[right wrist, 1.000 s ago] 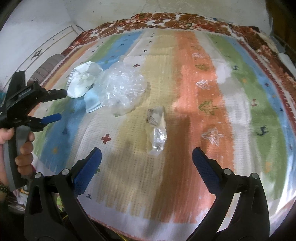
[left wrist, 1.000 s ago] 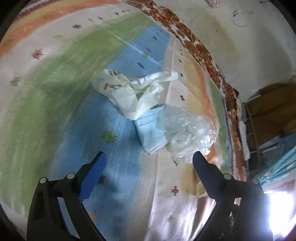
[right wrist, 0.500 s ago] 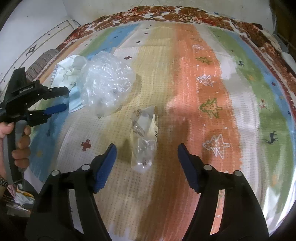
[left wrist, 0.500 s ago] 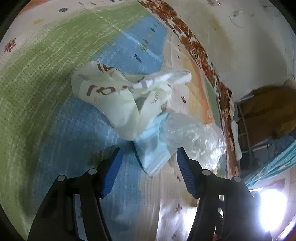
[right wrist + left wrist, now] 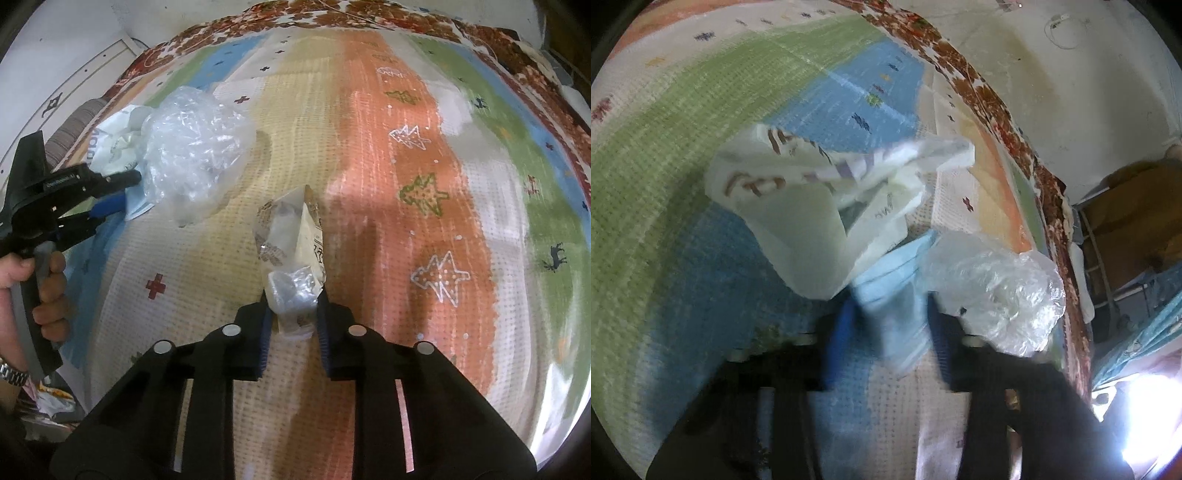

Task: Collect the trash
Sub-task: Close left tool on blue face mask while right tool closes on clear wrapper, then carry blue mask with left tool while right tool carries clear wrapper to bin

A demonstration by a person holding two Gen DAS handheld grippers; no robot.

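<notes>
Between blue pads of right hand-held gripper [image 5: 291, 325]: clear crumpled wrapper [image 5: 291, 254] on striped rug [image 5: 424, 184], near end pinched, jaws nearly closed. Left hand-held gripper [image 5: 890, 332] narrowed around light-blue mask [image 5: 894, 299]; contact blurred, grip unclear. White printed bag [image 5: 812, 206] overlaps mask's far end; crumpled clear plastic bag [image 5: 1001, 291] touching its right side.
</notes>
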